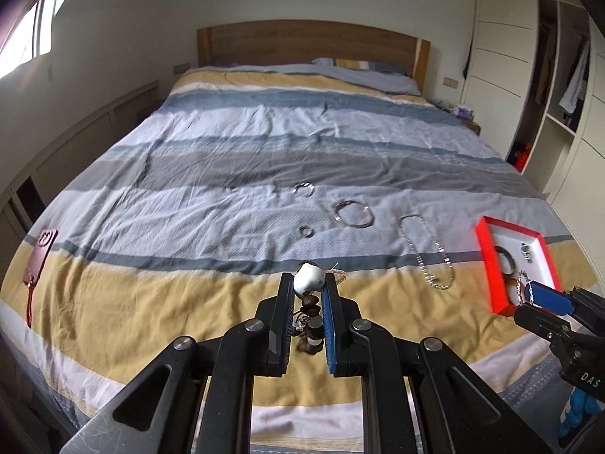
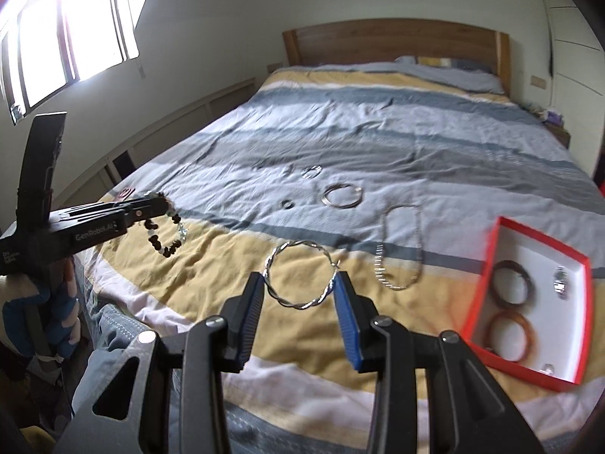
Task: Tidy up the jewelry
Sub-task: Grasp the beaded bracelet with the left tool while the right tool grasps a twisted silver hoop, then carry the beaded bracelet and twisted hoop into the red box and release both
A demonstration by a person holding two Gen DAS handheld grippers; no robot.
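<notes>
While both your grippers hang above the striped bedspread [image 1: 227,159], each holds jewelry.
Left gripper [image 1: 307,283] pinches the dark-and-white beaded bracelet [image 1: 309,278]; right gripper [image 2: 300,283] clasps the twisted silver hoop [image 2: 298,276]; red-rimmed white tray [image 2: 487,276] at three o'clock.

Beaded bracelet [image 1: 308,310]: dark brown beads w/ one big white bead, pinched in left gripper [image 1: 307,283], hanging above the bed [image 2: 302,132]. Twisted silver hoop [image 2: 298,274]: spans btwn pads of right gripper [image 2: 298,287], also off the bed. Red box [image 2: 491,276], white inside, at bed's right edge: two brown bangles [image 2: 510,283], small silver pieces. On the cover, apart: silver chain [image 2: 401,246], silver bangle [image 2: 342,196], small ring [image 2: 287,203], sparkly bracelet [image 2: 312,171].
</notes>
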